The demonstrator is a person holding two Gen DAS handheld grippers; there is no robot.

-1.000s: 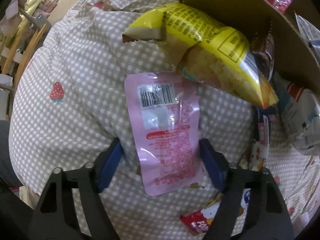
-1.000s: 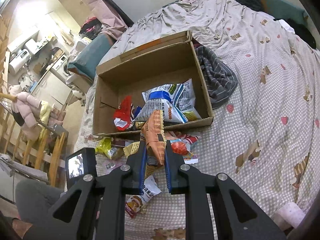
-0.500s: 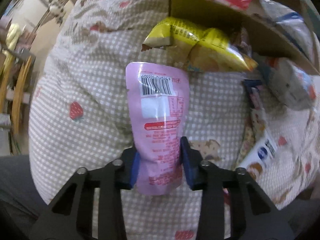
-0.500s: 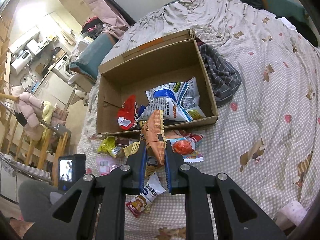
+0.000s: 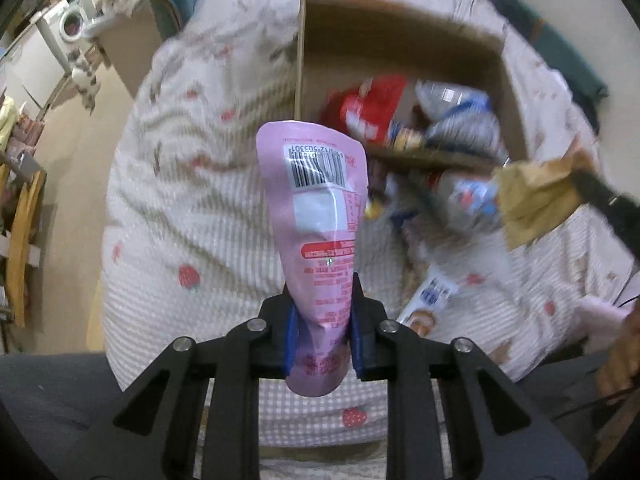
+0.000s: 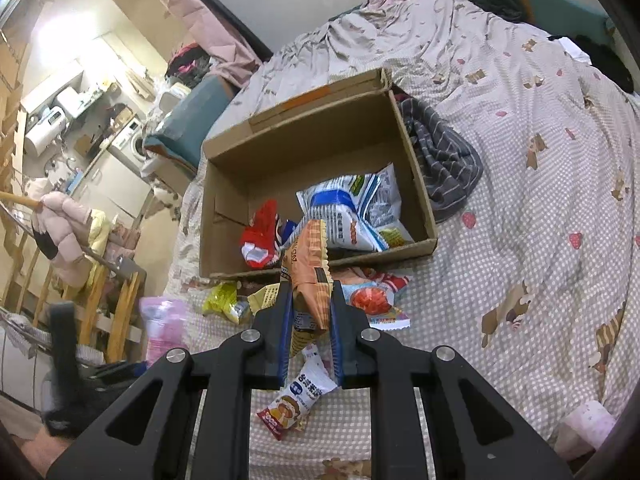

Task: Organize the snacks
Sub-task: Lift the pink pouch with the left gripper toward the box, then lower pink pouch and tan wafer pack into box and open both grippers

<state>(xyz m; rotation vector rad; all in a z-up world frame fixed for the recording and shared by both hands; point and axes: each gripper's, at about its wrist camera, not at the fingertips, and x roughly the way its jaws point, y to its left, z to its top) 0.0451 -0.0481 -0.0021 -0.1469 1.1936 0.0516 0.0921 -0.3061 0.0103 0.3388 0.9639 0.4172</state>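
Observation:
My left gripper (image 5: pixel 322 322) is shut on a pink snack pouch (image 5: pixel 320 216) and holds it up above the checked bedspread, short of the cardboard box (image 5: pixel 400 48). The pouch also shows in the right wrist view (image 6: pixel 162 320). My right gripper (image 6: pixel 310 322) is shut on an orange snack bag (image 6: pixel 310 264), held upright just in front of the box's near wall (image 6: pixel 384 254). The orange bag shows at the right of the left wrist view (image 5: pixel 536 200). The box holds a red bag (image 6: pixel 260 236) and a white-and-blue bag (image 6: pixel 352 212).
Loose snacks lie on the bed before the box: a yellow bag (image 6: pixel 226 300), a red-and-white packet (image 6: pixel 372 300), a small white-and-red packet (image 6: pixel 296 404). A striped grey cloth (image 6: pixel 444 160) lies right of the box. The bed's edge and wooden furniture (image 6: pixel 108 304) are at left.
My left gripper closed on the pink pouch and lifted it off the bed, swinging up toward the box. My right gripper has moved slightly nearer the box with the orange bag.

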